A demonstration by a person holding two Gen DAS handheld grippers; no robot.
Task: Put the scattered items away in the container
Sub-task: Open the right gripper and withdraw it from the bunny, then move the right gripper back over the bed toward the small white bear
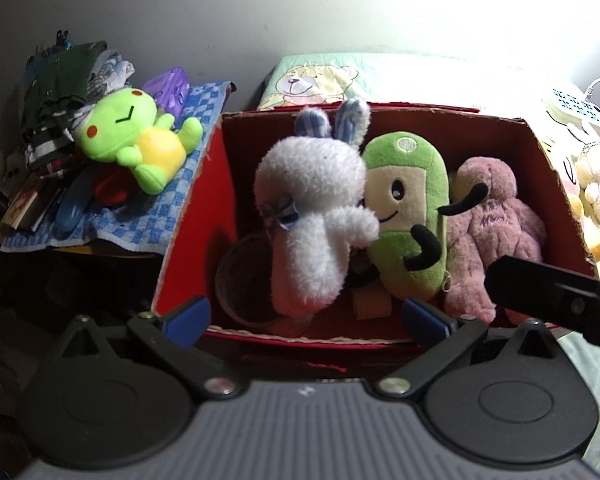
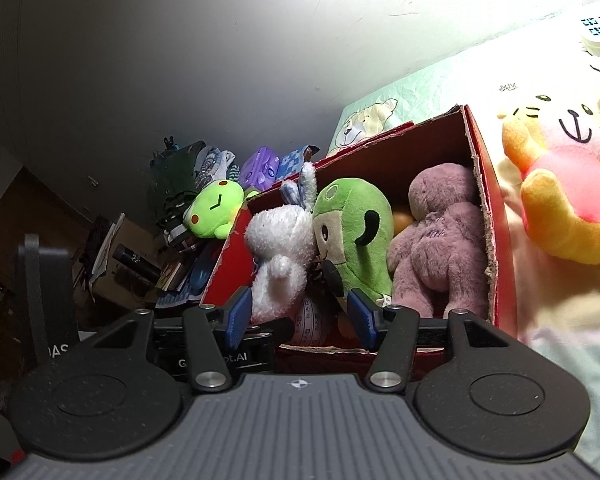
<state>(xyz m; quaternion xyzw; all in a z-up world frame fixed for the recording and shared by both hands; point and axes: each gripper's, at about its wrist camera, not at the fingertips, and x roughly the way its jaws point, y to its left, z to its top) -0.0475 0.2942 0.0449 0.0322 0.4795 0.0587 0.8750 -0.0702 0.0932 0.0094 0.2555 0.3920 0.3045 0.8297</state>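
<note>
**Red cardboard box holding three plush toys; both grippers empty above its near edge**

The open red cardboard box (image 1: pixel 204 208) is sitting on the bed, its cut rims rough and frayed, its inner walls a dull brown-red; three soft toys are standing packed side by side inside it. The fluffy white plush rabbit with blue striped ears (image 1: pixel 316 216) is leaning at the left; the smooth green bean-shaped plush with a cream face and black arms (image 1: pixel 412 216) is pressing against it in the middle; the shaggy mauve plush bear (image 1: pixel 496 232) is filling the right side, touching the box wall. A round woven basket (image 1: pixel 240 280) is lying in the box's left near corner, below the rabbit.

The left gripper (image 1: pixel 306 316) is hovering over the near rim with its blue-padded jaws spread wide, nothing between them; the right gripper (image 2: pixel 298 314) is standing about half open, also gripping nothing.

Outside the box, a lime-green plush frog with a yellow belly (image 1: pixel 140 140) is lying on a blue checked towel (image 1: pixel 168 208) to the left; an orange-and-pink plush cat (image 2: pixel 564 184) is lying on the pale quilted bedspread (image 2: pixel 420 96) to the right.
</note>
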